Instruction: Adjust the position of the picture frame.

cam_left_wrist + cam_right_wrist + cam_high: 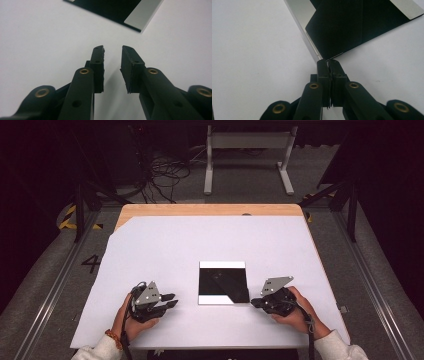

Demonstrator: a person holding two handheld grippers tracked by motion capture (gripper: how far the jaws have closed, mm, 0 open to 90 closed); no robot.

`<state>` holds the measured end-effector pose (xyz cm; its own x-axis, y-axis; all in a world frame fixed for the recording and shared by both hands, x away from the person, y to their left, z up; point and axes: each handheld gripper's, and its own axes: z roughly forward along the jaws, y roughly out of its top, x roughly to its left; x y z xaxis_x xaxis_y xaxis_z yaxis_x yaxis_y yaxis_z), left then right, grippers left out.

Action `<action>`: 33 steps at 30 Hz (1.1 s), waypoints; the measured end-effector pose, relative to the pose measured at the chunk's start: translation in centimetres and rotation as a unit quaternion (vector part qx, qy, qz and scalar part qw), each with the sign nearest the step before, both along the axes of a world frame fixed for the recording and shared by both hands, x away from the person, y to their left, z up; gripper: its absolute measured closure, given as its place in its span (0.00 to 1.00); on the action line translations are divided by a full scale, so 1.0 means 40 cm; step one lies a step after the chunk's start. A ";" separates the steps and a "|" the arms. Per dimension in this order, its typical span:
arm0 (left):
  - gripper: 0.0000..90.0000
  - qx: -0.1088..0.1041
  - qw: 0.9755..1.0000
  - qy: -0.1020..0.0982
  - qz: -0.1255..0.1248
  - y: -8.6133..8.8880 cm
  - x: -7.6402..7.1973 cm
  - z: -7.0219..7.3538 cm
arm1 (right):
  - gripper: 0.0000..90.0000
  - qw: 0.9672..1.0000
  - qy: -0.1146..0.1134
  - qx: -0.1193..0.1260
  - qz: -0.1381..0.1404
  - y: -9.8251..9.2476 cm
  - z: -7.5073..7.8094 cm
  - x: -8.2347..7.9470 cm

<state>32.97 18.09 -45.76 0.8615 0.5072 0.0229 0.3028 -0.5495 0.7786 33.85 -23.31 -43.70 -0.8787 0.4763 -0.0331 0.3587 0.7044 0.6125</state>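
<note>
While the closed right gripper [328, 62] pinches the black sheet's [223, 281] corner, the left gripper [113, 51] stands apart, empty, slightly parted.

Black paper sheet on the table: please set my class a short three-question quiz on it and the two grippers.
1. True or false: the left gripper has the black paper sheet between its jaws.
2. Which gripper has its jaws shut: left or right?
3. Fill in: the tips of the right gripper sit at the sheet's near ___.
Key: 1 false, its jaws stand apart over bare table; 2 right; 3 corner.
</note>
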 end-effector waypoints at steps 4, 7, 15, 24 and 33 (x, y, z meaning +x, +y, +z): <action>0.74 -0.010 1.000 -0.009 0.013 0.020 -0.011 0.002 | 0.97 1.000 0.005 -0.012 0.004 0.007 -0.001 -0.001; 0.70 -0.009 1.000 -0.010 0.018 0.015 -0.009 0.002 | 0.97 1.000 0.006 -0.014 0.009 0.010 -0.002 -0.004; 0.60 0.007 1.000 -0.013 0.021 -0.008 -0.009 -0.007 | 0.96 1.000 0.010 -0.021 0.002 0.021 -0.006 -0.005; 0.56 0.011 0.999 -0.016 0.026 -0.009 -0.009 -0.008 | 0.96 1.000 0.010 -0.020 0.000 0.019 -0.005 -0.003; 0.55 0.012 1.000 -0.014 0.023 -0.015 -0.007 -0.009 | 0.96 1.000 0.007 -0.017 -0.007 0.014 -0.007 -0.002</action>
